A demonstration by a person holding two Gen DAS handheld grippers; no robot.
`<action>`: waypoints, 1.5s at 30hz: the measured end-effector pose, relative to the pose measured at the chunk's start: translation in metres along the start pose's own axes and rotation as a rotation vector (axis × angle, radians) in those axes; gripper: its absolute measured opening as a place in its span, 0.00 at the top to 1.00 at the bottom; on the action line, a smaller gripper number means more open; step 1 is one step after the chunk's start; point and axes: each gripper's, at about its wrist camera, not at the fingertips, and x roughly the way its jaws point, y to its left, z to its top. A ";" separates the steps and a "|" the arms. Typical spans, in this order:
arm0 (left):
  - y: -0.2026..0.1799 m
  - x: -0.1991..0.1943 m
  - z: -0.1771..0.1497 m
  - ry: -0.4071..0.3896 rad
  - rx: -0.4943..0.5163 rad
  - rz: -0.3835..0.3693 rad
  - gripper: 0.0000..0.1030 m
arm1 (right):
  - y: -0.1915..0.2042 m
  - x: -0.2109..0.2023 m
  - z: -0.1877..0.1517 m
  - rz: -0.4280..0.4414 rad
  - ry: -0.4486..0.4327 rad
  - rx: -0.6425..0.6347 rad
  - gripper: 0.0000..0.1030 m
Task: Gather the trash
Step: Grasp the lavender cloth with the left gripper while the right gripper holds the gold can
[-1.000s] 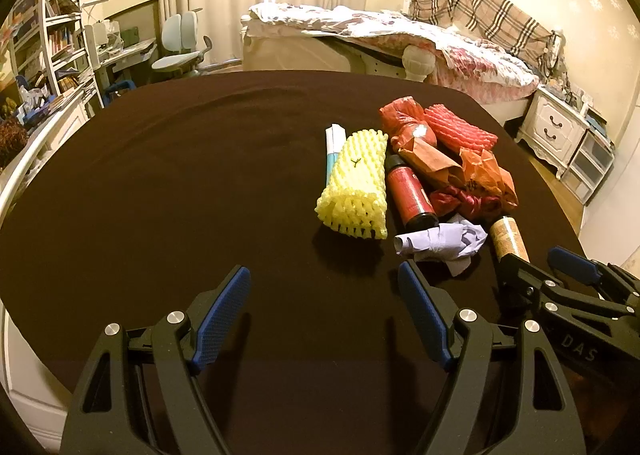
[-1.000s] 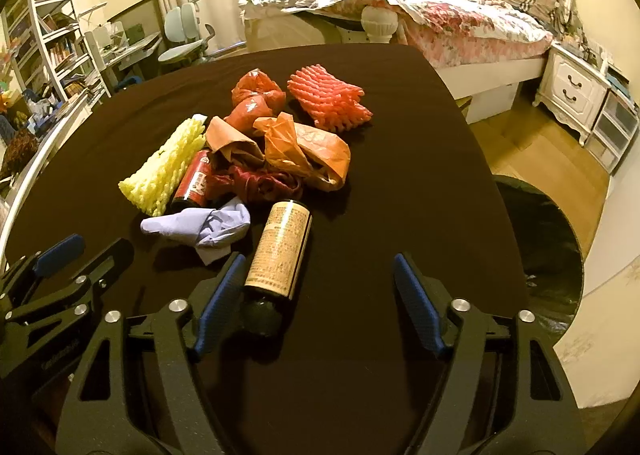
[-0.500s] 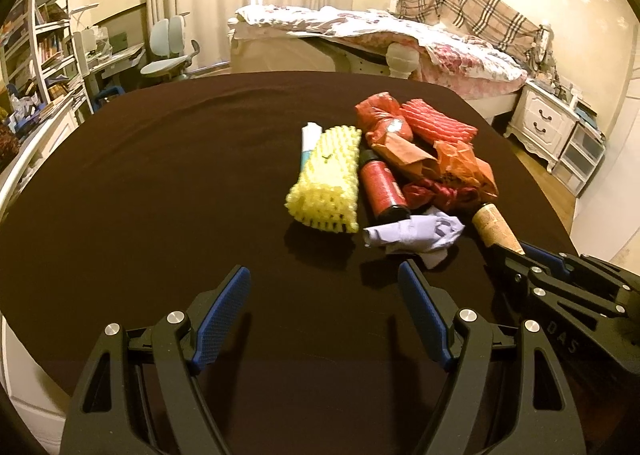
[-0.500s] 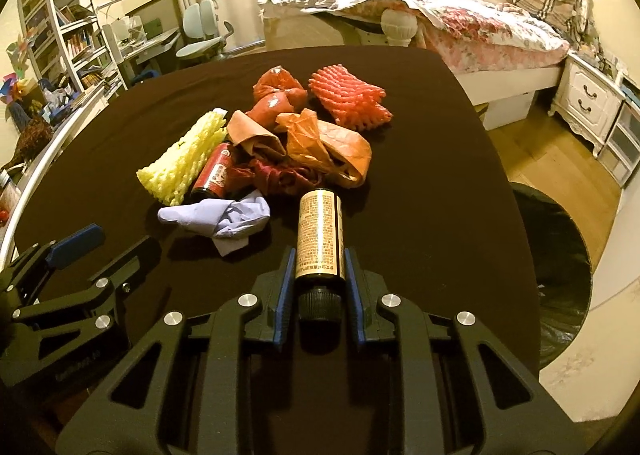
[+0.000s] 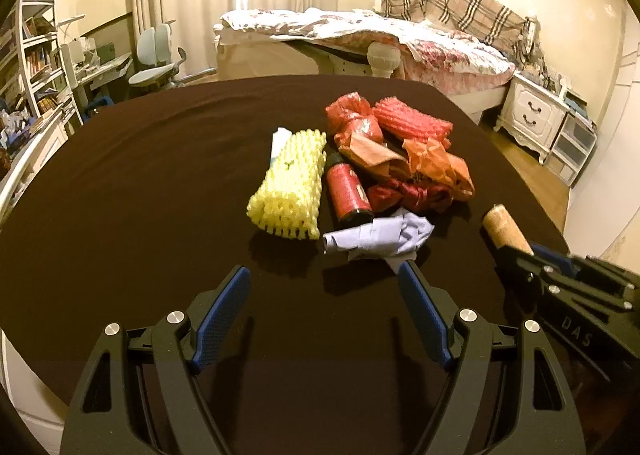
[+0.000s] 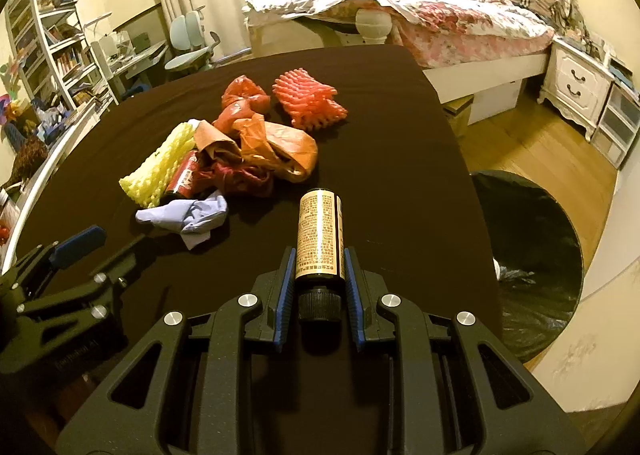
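Note:
My right gripper (image 6: 319,255) is shut on a small brown bottle (image 6: 319,235) with a tan label and black cap, held lengthwise just above the dark tablecloth (image 6: 400,159). The left wrist view shows that bottle (image 5: 506,231) at the right, in the right gripper (image 5: 524,253). My left gripper (image 5: 324,279) stands open with nothing between its fingers, just short of a crumpled lilac paper (image 5: 378,237). Behind the paper lie a yellow foam net (image 5: 292,183), a red can (image 5: 348,191), orange and red wrappers (image 5: 424,163) and a red foam net (image 5: 410,121).
A bin lined with a black bag (image 6: 532,267) stands on the floor off the table's right edge. A bed (image 6: 440,19) lies beyond the table, a white nightstand (image 6: 580,83) at far right, shelves and a desk chair (image 6: 188,43) at left.
My right gripper closed on the brown bottle, turned it to lie along its fingers and carried it a little to the right, away from the trash pile. The left gripper stayed open.

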 end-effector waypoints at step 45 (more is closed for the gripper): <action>-0.016 0.012 0.013 0.051 0.043 -0.074 0.26 | -0.016 -0.003 -0.004 0.018 -0.008 0.034 0.77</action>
